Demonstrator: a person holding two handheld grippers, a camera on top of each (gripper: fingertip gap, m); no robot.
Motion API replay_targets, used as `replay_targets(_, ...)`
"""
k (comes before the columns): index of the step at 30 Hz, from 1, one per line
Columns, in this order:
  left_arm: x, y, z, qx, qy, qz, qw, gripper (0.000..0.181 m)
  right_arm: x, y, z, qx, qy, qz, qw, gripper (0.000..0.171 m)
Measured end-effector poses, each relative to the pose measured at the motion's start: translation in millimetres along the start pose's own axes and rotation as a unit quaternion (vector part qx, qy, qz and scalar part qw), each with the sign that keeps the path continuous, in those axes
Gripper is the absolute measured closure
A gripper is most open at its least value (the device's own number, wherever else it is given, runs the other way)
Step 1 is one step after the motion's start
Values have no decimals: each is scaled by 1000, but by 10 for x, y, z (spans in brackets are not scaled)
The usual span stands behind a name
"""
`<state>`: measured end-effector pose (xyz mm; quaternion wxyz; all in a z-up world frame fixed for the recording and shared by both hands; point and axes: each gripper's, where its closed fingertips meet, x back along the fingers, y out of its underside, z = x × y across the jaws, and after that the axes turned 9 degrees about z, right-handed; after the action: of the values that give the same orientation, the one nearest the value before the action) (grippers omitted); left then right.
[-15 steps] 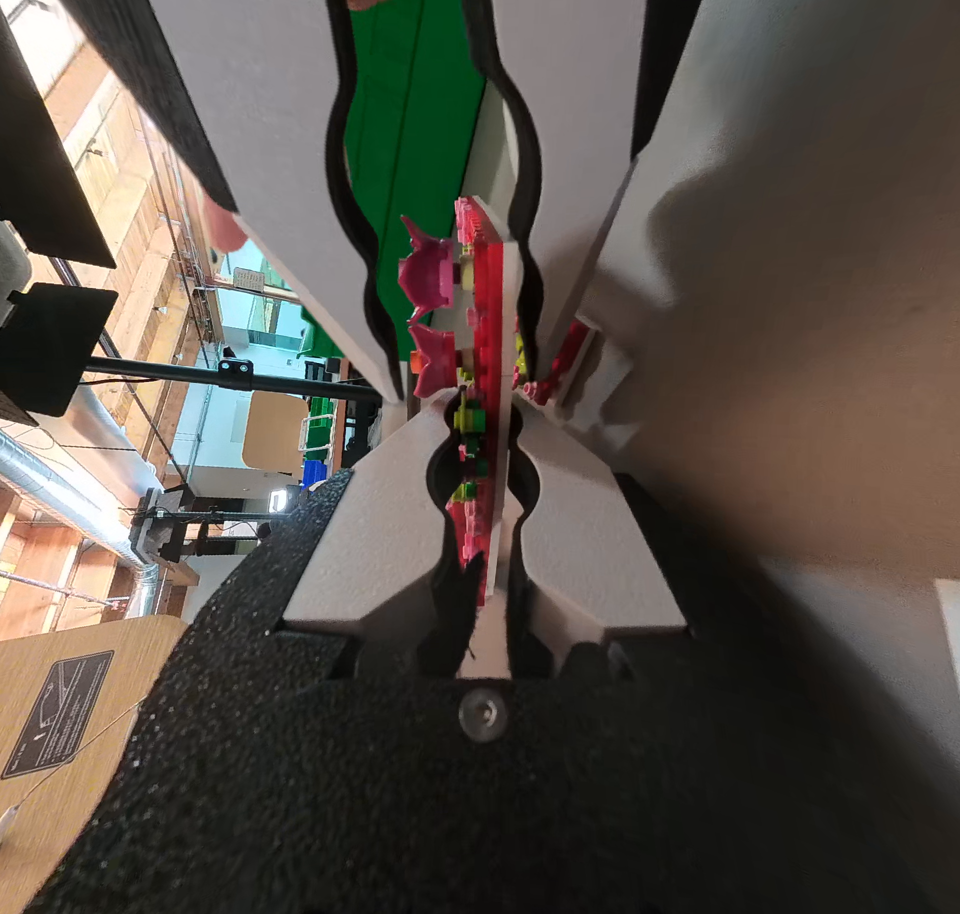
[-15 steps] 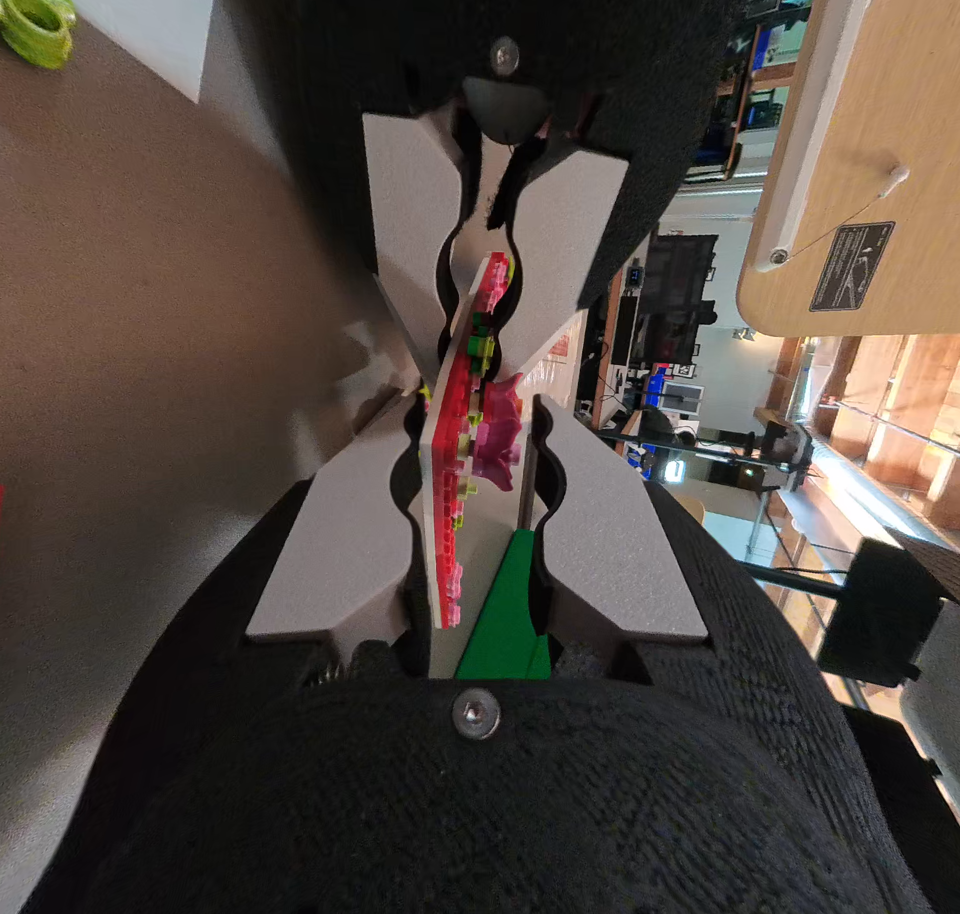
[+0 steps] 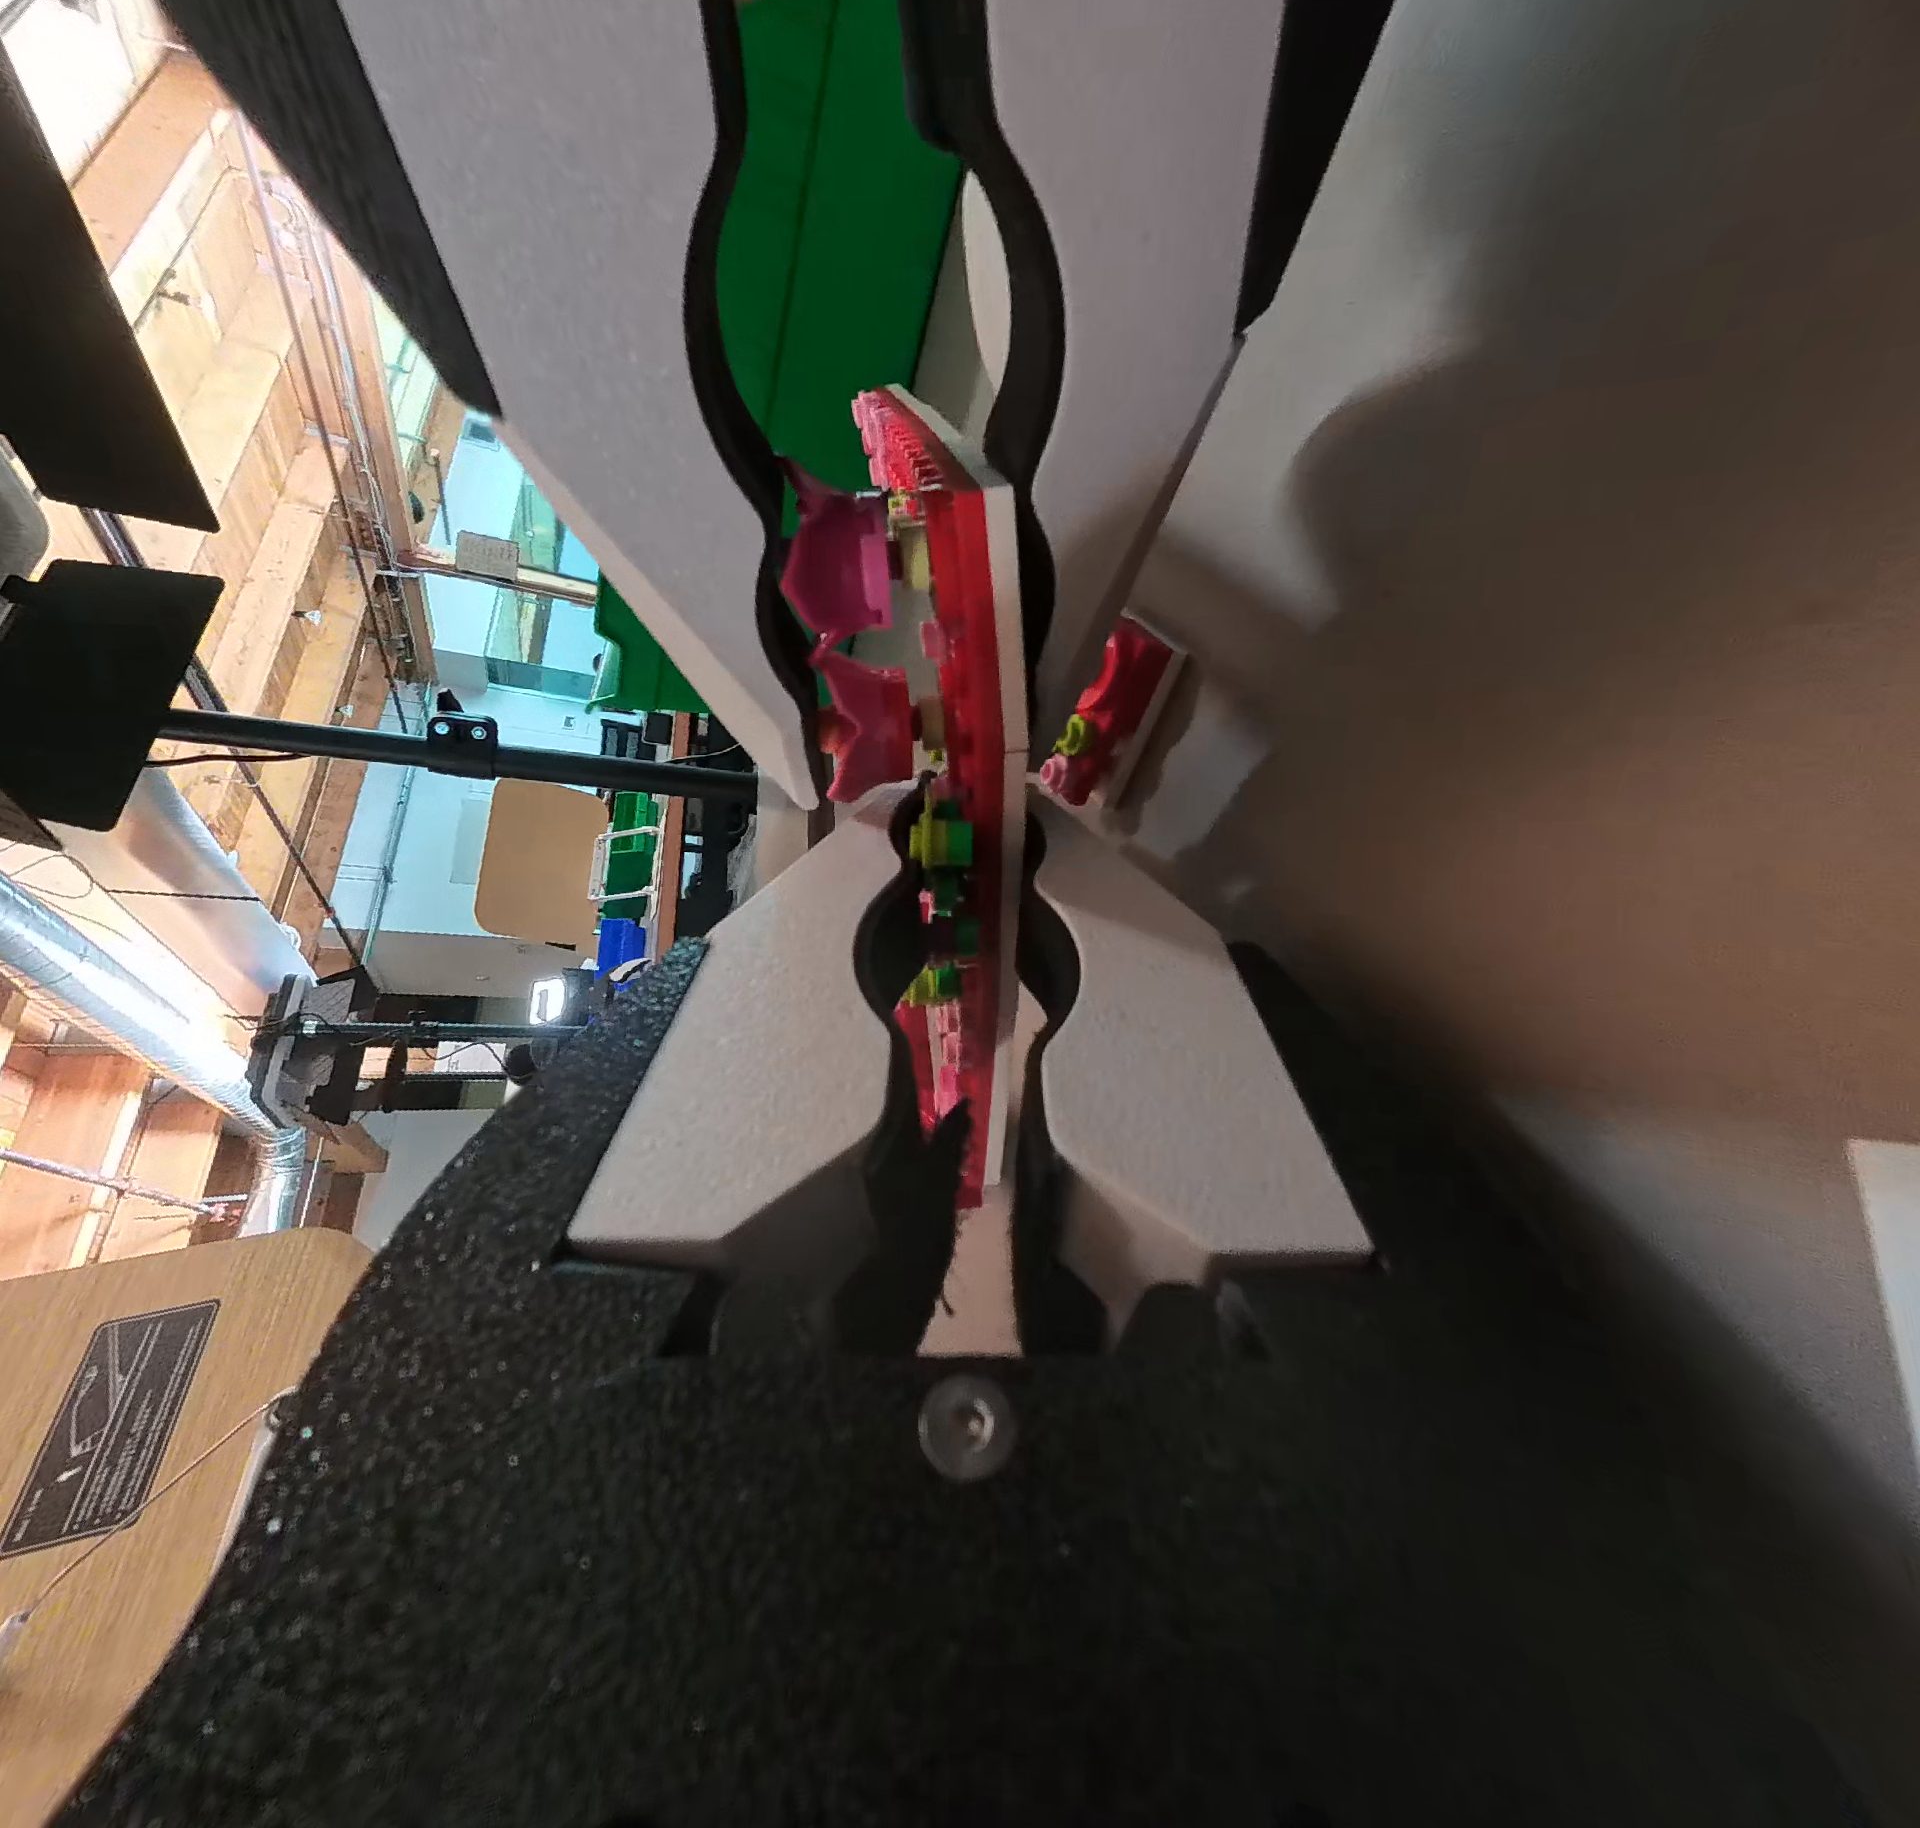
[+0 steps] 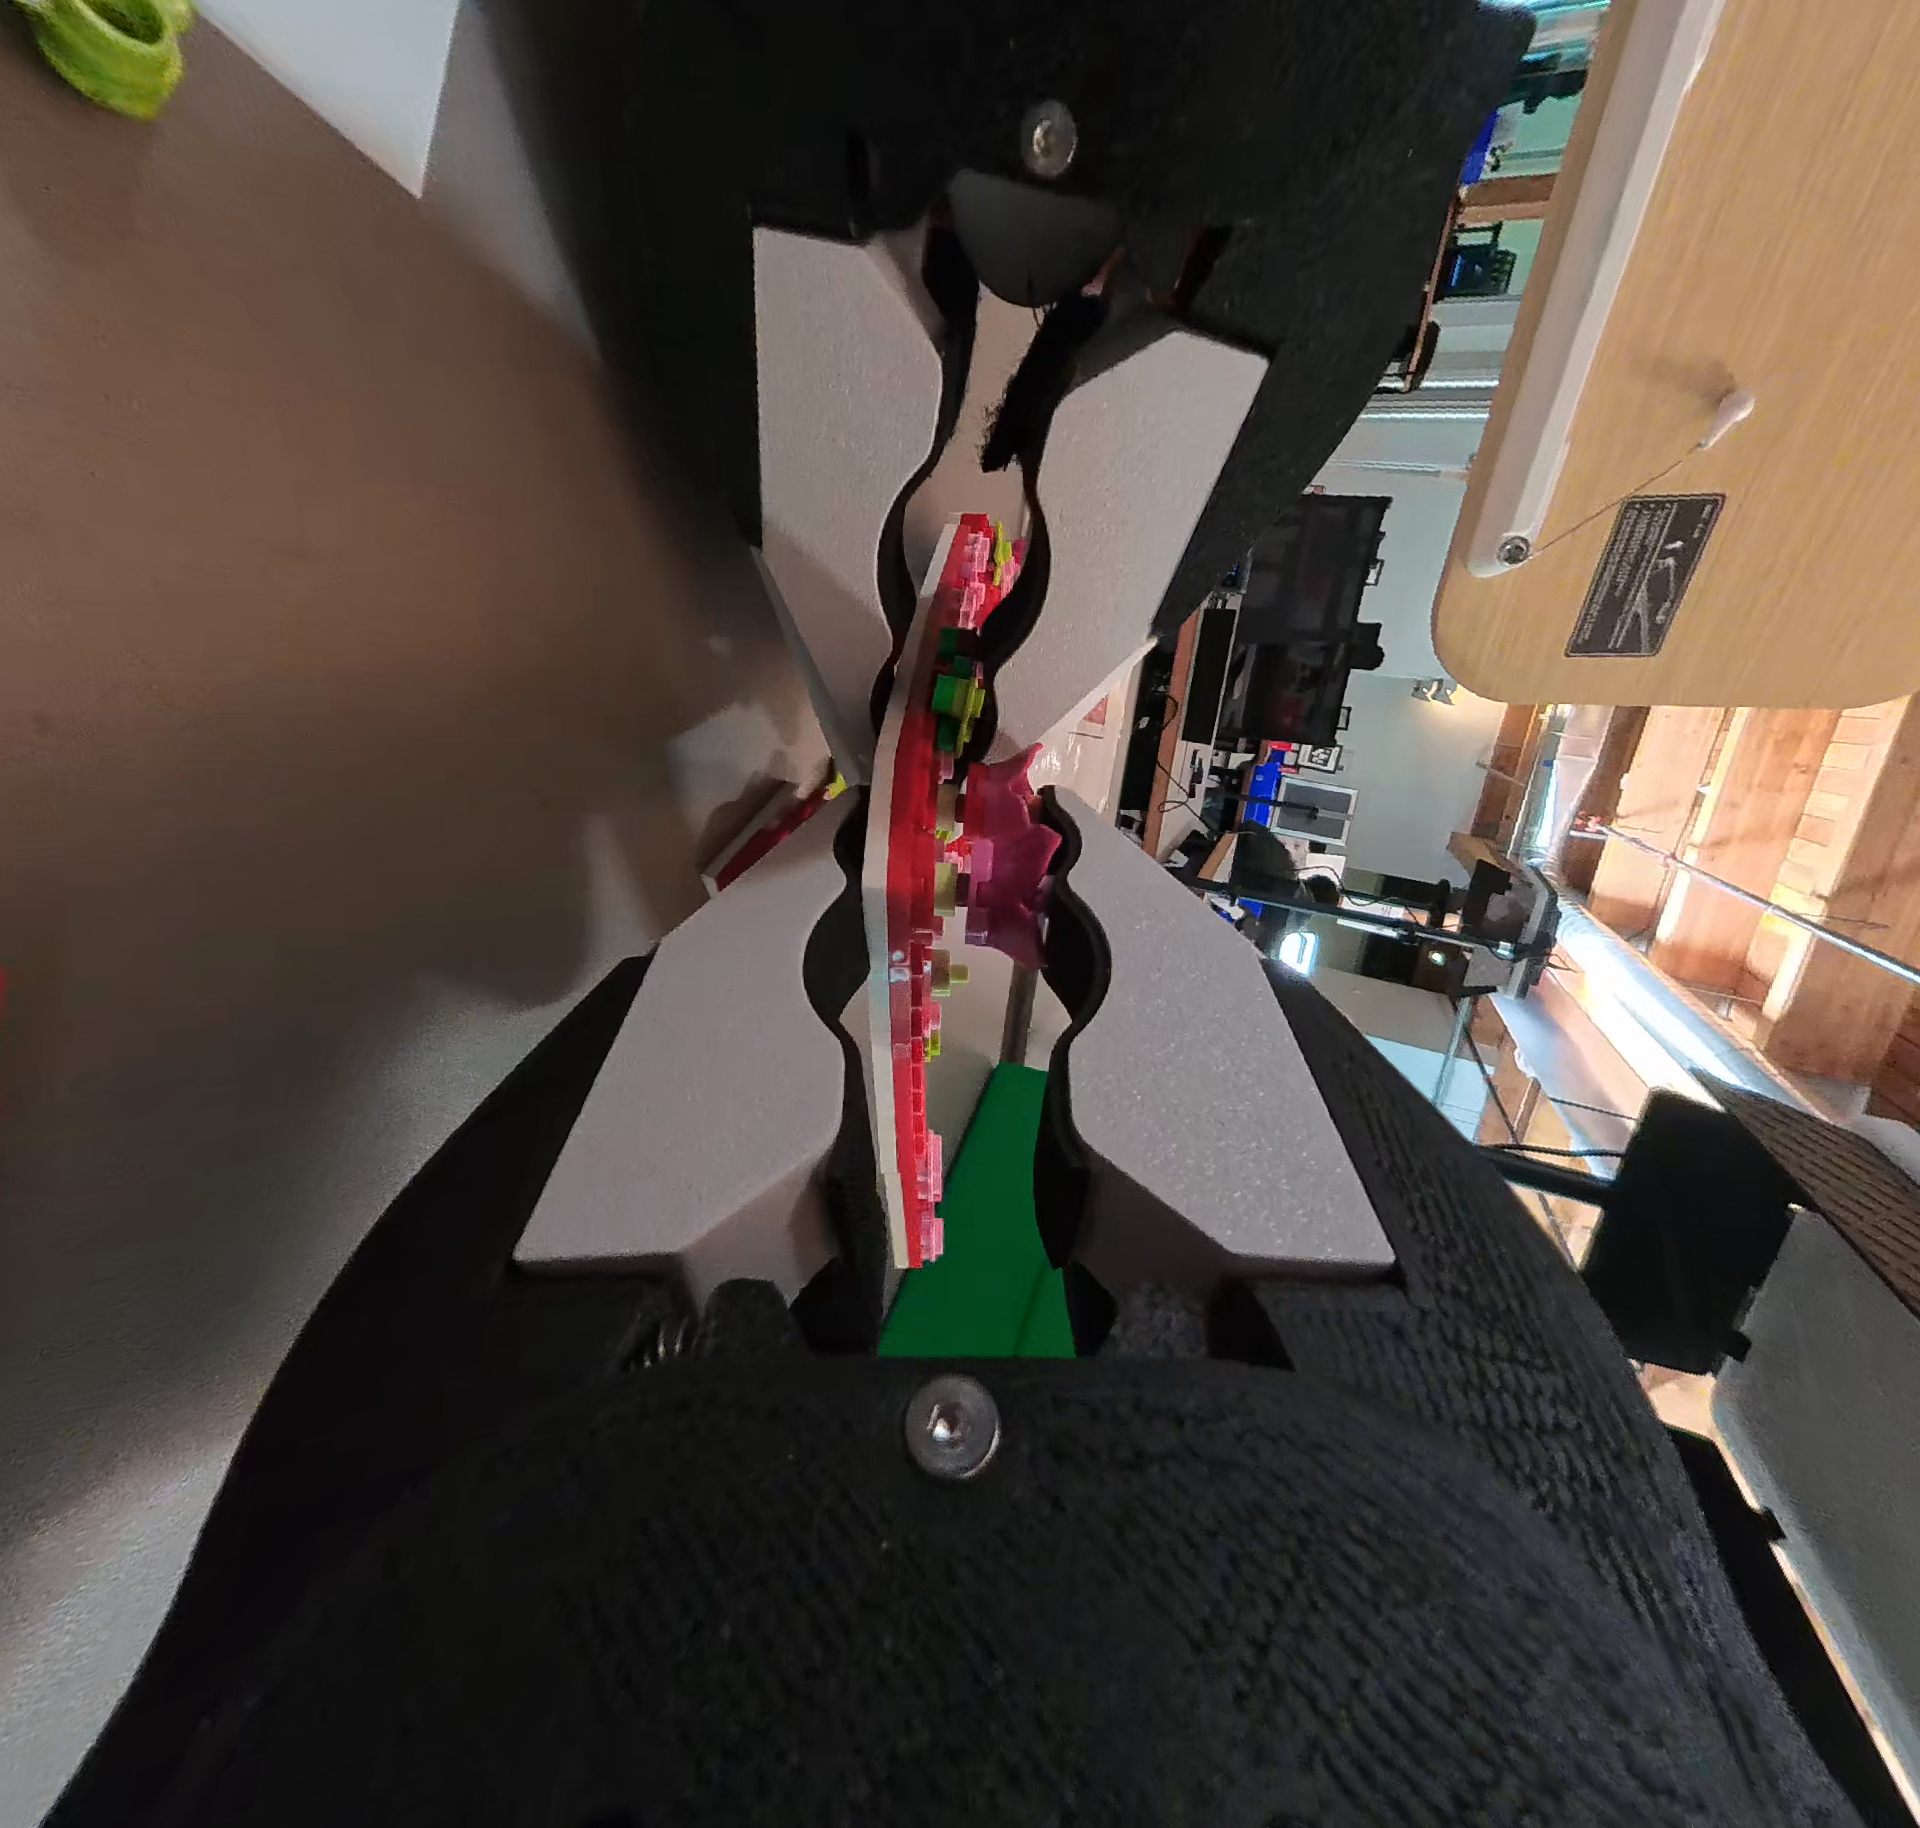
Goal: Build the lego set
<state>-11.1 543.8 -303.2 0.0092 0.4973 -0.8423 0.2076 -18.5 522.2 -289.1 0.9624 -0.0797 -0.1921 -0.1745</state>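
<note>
To my left I see a wood-topped table [image 3: 125,1446] and a black stand [image 3: 94,687]; to the right, the grey worktop [image 3: 1610,739]. My left gripper [image 3: 961,812] and right gripper [image 4: 951,822] meet tip to tip, tilted sideways, jaws of both pinching the lego plate [image 3: 987,739] edge-on between them, its red studs and magenta petals [image 3: 842,573] facing left. A lime-green piece [image 4: 104,22] lies well apart.

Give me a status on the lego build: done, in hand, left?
Done: the white plate already carries red, pink and green bricks and magenta petals. In hand: left gripper and right gripper both clamp it edge-on. Left: a smaller red piece sits apart behind it; how much remains I cannot tell.
</note>
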Motion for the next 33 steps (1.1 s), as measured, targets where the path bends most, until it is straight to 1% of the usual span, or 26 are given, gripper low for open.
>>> replay_targets(3, -3, 9, 20, -7, 5, -4, 1000, 172, -10, -1, -15, -3, 5, -2, 1000, 143)
replay_targets(6, -1, 16, 16, -7, 7, -6, 1000, 171, -7, 1, -42, -47, 16, 2, 999, 138)
replay_targets(8, -5, 33, 35, -23, 9, -12, 1000, 172, 29, 37, -75, -86, 22, -1, 996, 113)
replay_targets(9, -5, 40, 46, -29, 11, -14, 999, 172, 69, 62, -86, -111, 29, 3, 993, 106)
replay_targets(11, -1, 40, 49, -34, 12, -14, 999, 172, 223, 130, -19, -148, 83, 18, 985, 107)
replay_targets(12, -1, 42, 51, -37, 12, -14, 999, 172, 326, 177, 38, -158, 122, 21, 980, 111)
replay_targets(15, 4, 49, 71, -44, 19, -11, 999, 171, 503, 314, 28, -219, 193, 5, 956, 108)
replay_targets(16, 10, 74, 98, -48, 27, -16, 998, 171, 546, 342, 35, -223, 219, 4, 950, 114)
replay_targets(18, 27, 119, 121, -61, 32, -23, 997, 171, 603, 392, 70, -211, 243, 1, 947, 117)
replay_targets(19, 42, 135, 121, -54, 34, -26, 998, 171, 643, 379, 131, -214, 257, 15, 942, 117)
replay_targets(21, 68, 157, 123, -26, 44, -24, 998, 169, 696, 389, 171, -234, 267, 42, 934, 117)
replay_targets(23, 95, 155, 134, 19, 67, -14, 997, 166, 793, 502, 274, -243, 298, 41, 922, 117)
replay_targets(25, 115, 138, 134, 89, 93, 0, 992, 160, 869, 663, 336, -275, 322, 38, 905, 119)
replay_targets(26, 128, 128, 127, 128, 108, 4, 986, 154, 904, 752, 362, -290, 334, 34, 896, 120)
replay_targets(29, 220, 50, 138, 238, 174, 20, 955, 124, 987, 957, 439, -334, 365, 31, 868, 122)
replay_targets(31, 299, -26, 150, 313, 213, 49, 924, 114, 1022, 1061, 470, -348, 380, 29, 857, 124)
replay_targets(33, 342, -32, 109, 362, 227, 68, 902, 114, 1034, 1125, 485, -360, 386, 28, 849, 125)
